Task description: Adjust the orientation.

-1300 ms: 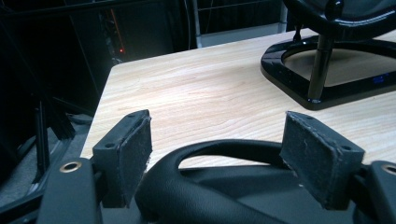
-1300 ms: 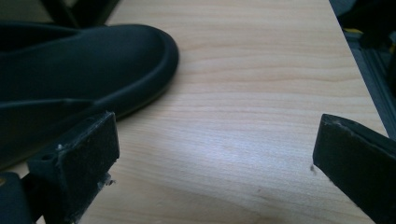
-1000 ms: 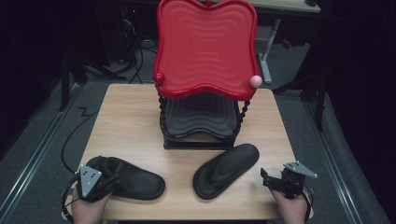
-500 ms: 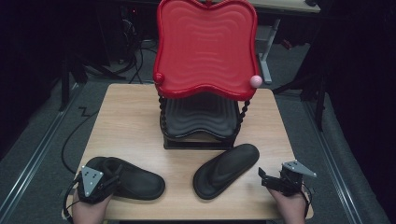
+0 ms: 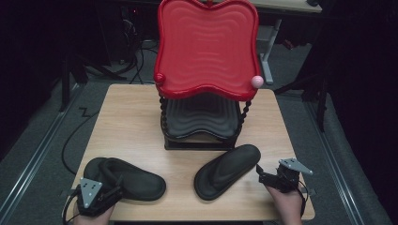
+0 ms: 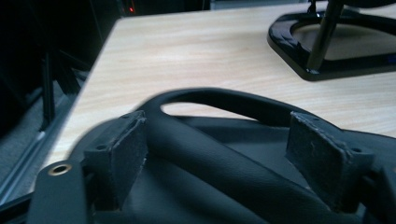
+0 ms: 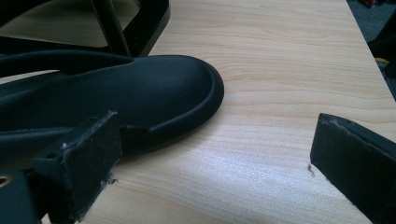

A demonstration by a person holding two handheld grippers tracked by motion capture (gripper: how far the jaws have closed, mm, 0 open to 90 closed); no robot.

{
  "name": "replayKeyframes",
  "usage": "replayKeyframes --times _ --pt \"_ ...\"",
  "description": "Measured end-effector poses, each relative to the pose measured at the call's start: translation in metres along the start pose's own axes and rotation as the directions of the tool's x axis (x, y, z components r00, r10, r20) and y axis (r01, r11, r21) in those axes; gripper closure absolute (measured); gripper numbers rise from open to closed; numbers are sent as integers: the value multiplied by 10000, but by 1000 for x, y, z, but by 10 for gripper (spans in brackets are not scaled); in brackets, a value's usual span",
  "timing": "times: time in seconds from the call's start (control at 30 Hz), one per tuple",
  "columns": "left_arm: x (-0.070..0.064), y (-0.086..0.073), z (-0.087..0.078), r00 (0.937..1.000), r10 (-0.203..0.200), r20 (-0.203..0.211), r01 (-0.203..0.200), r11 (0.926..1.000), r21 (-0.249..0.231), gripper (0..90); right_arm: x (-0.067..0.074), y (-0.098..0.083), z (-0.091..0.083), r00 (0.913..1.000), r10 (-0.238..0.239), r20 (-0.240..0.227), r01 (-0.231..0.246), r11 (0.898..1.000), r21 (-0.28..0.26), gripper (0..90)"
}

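Observation:
Two black sandals lie near the front edge of the wooden table (image 5: 126, 117). The left sandal (image 5: 141, 183) has a thick strap (image 6: 219, 98). My left gripper (image 5: 115, 185) is over that sandal's near end. In the left gripper view my left gripper (image 6: 222, 154) is open, one pad on each side of the strap and not pressing it. The right sandal (image 5: 225, 171) lies at an angle. My right gripper (image 5: 262, 176) stands open just right of that sandal's end. In the right gripper view the right sandal (image 7: 140, 98) is by the left pad of my right gripper (image 7: 219, 172), with bare wood between the pads.
A two-tier stand rises at the table's middle and back, with a tilted red tray (image 5: 206, 47) on top and a black tray (image 5: 202, 117) below. Its black base (image 6: 299, 56) sits just beyond the sandals. A pink ball (image 5: 256, 81) caps one post. Dark floor surrounds the table.
My right gripper has crept a little left toward the right sandal. My left gripper has shifted slightly toward the table's front edge over the left sandal. The sandals have not moved.

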State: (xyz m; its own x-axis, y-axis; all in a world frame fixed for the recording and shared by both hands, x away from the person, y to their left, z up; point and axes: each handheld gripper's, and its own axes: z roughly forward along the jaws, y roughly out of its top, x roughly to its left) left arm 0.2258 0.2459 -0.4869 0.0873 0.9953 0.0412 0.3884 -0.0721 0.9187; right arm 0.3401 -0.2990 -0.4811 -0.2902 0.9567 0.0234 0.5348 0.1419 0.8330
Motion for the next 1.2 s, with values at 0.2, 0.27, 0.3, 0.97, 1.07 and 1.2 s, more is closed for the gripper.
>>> replayKeyframes --times 0.2,0.27,0.3,0.97,1.07,1.2 --pt "-9 -6 15 9976 125 -681 -78 9975 698 158 1 0 3 10000 -34 -1 34 10000 59 32" --pt "-7 -6 15 9980 -367 -521 408 9960 795 156 2 -1 4 10000 -67 -16 67 9999 76 35" --pt "-6 -7 15 9978 -527 -408 561 9947 858 160 2 -1 4 10000 -70 -8 71 9999 74 35" --pt "-8 7 30 9973 -81 736 19 9965 830 671 -1 -6 0 10000 81 -29 -81 10000 48 66" --pt "-8 13 36 9948 255 981 -315 9977 604 721 -2 -7 -1 10000 88 16 -88 10000 38 71" --pt "-2 19 37 9940 189 1075 -214 9995 226 798 -3 -9 -3 9999 155 46 -155 9999 16 78"
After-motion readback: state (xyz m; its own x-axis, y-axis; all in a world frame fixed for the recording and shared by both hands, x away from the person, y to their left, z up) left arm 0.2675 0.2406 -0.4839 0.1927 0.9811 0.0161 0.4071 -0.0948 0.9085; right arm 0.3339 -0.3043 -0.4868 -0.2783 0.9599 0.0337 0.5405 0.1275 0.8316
